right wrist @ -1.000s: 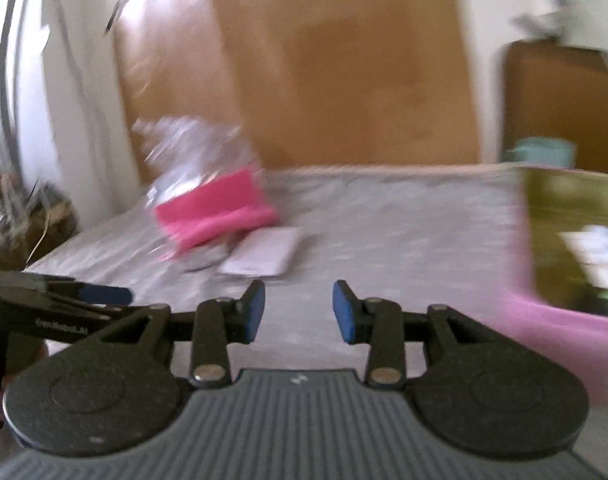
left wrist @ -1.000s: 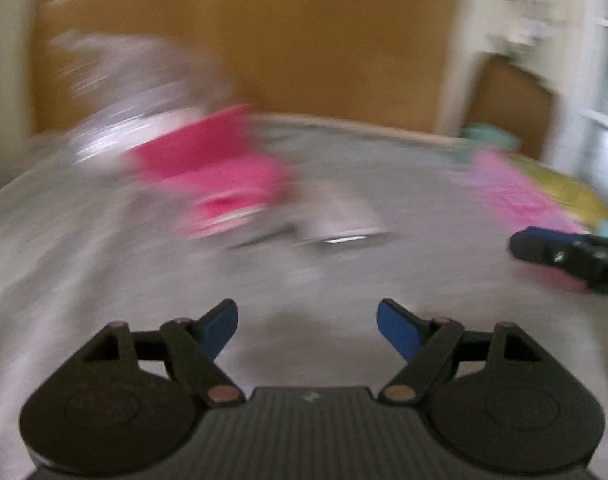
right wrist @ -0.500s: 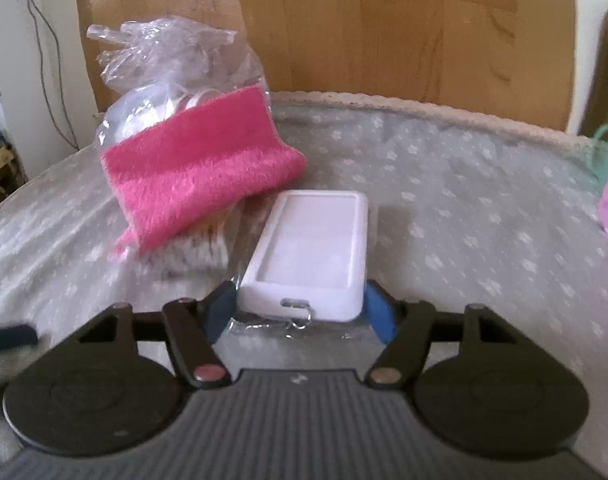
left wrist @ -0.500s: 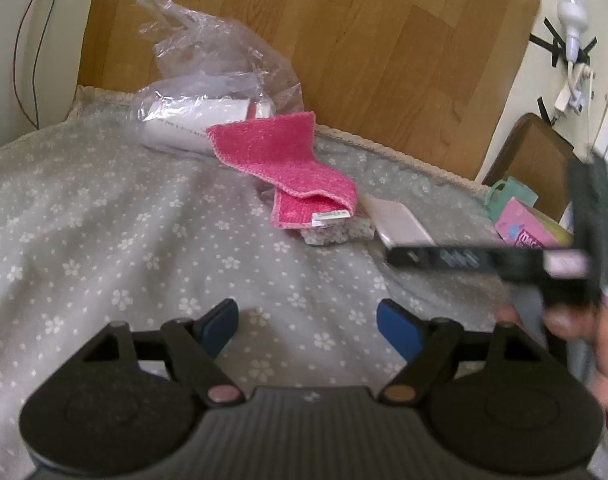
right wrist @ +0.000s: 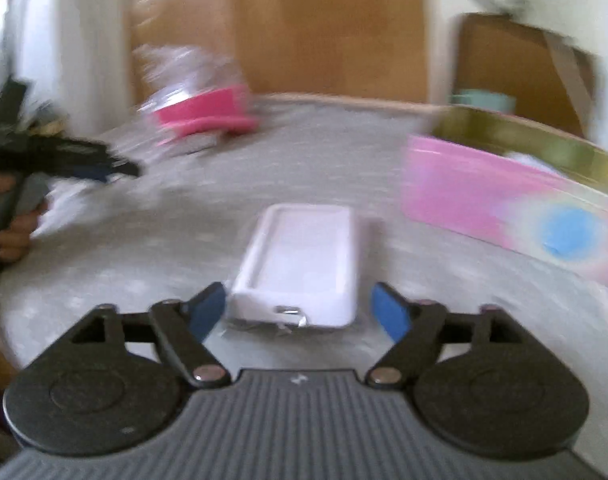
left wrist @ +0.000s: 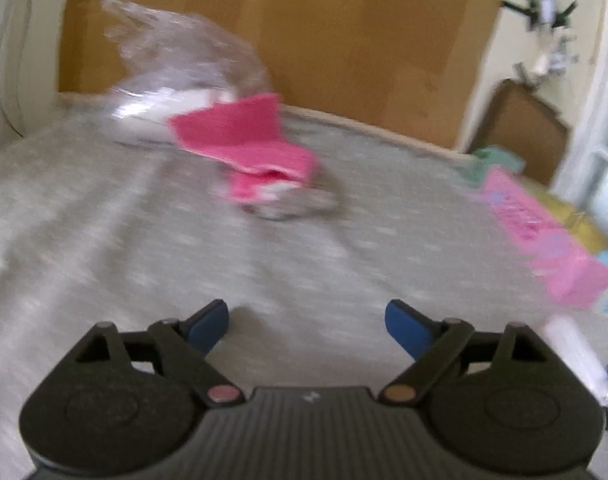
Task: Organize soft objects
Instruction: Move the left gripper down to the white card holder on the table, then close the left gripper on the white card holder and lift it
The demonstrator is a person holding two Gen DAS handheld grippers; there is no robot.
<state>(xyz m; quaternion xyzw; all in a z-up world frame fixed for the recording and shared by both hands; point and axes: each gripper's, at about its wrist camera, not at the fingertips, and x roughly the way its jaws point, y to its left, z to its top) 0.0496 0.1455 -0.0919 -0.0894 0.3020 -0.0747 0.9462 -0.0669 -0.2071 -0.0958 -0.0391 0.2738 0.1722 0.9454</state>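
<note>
Half a second ago your right gripper (right wrist: 298, 310) had the white silicone case (right wrist: 304, 260) beside the pink cloth (right wrist: 208, 114); now the case lies on the grey bedspread (right wrist: 264, 168) near the pink box (right wrist: 504, 208), well apart from the cloth. Its jaws are opening with the case's near end between the blue pads; a gap shows on the right, so you look to be letting go rather than gripping. Dropping it there seems meant to gather the soft things toward that box.

Your left gripper (left wrist: 308, 322) hovers over bare bedspread, jaws opening with nothing between them, probably readying for the cloth ahead. That cloth (left wrist: 248, 140) is draped half over a clear plastic bag (left wrist: 184, 68) and over a small packet, too blurred to name.

Counted: one white case, one pink cloth, one plastic bag, one pink box, two grippers. In the left view the case shows as a white sliver (left wrist: 576, 356) at the right edge.
</note>
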